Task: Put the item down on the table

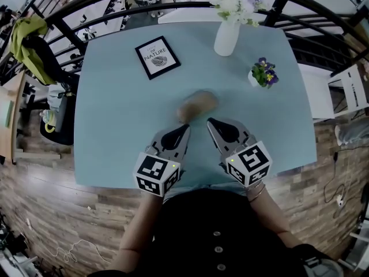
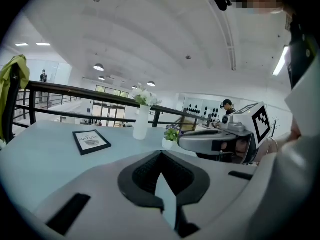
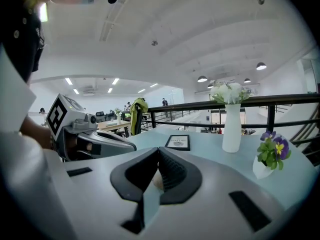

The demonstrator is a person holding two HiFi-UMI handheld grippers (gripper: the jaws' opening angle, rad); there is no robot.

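Note:
The item [image 1: 197, 105] is a tan oval lump, blurred, lying on the pale blue table [image 1: 115, 126] just beyond both gripper tips. My left gripper [image 1: 186, 127] points at its near left end, jaws shut and empty. My right gripper [image 1: 210, 121] points at its near right end, also shut with nothing held. In the left gripper view the jaws [image 2: 161, 154] meet at the tip, and the right gripper [image 2: 210, 139] shows beside them. In the right gripper view the jaws [image 3: 159, 150] meet too, and a sliver of the tan item [image 3: 156, 180] shows through the gap below them.
A framed picture [image 1: 157, 57] lies at the table's far left. A white vase of flowers [image 1: 226, 36] stands at the far edge, a small pot of purple flowers [image 1: 263, 74] to its right. A black railing [image 1: 173, 6] runs behind. A green jacket [image 1: 26, 36] hangs at the left.

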